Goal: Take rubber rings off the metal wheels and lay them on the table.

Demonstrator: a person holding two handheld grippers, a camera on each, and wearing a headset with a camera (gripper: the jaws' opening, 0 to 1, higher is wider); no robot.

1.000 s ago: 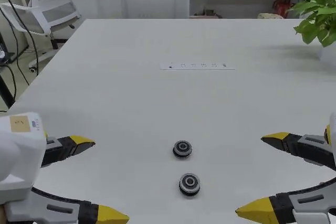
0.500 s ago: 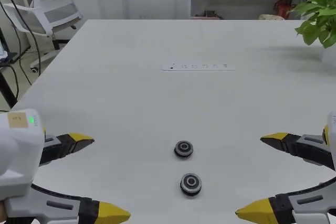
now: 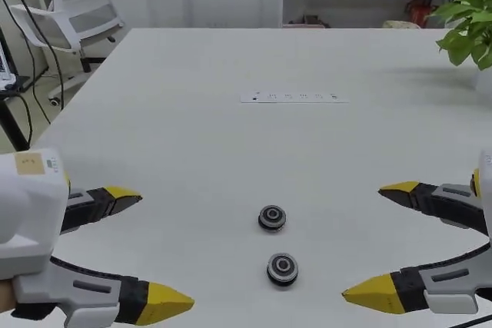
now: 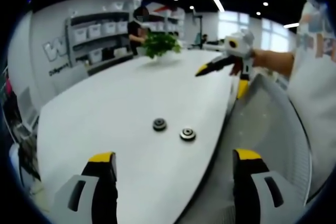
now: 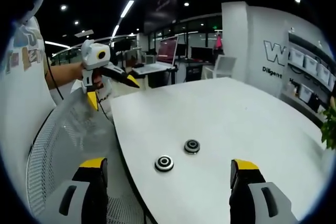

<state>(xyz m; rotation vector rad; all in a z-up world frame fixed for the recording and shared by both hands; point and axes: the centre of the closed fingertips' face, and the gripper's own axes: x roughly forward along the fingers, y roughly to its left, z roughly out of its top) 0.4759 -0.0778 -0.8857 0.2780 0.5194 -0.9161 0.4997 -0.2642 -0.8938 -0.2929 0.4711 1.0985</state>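
We find two dark-rimmed wheels on the surface (image 3: 231,136), lower centre of the head view: the farther wheel (image 3: 272,218) near the nearer wheel (image 3: 283,269), not touching. The left gripper (image 3: 165,251), lower left, and the right gripper (image 3: 361,242), lower right, have their jaws spread wide, holding nothing.

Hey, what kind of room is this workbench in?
Probably an office meeting room: a long white table with a socket strip set in it, office chairs around it, and shelves of storage bins along the wall.

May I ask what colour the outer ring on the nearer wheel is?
Black, on the nearer wheel; clearest in the head view.
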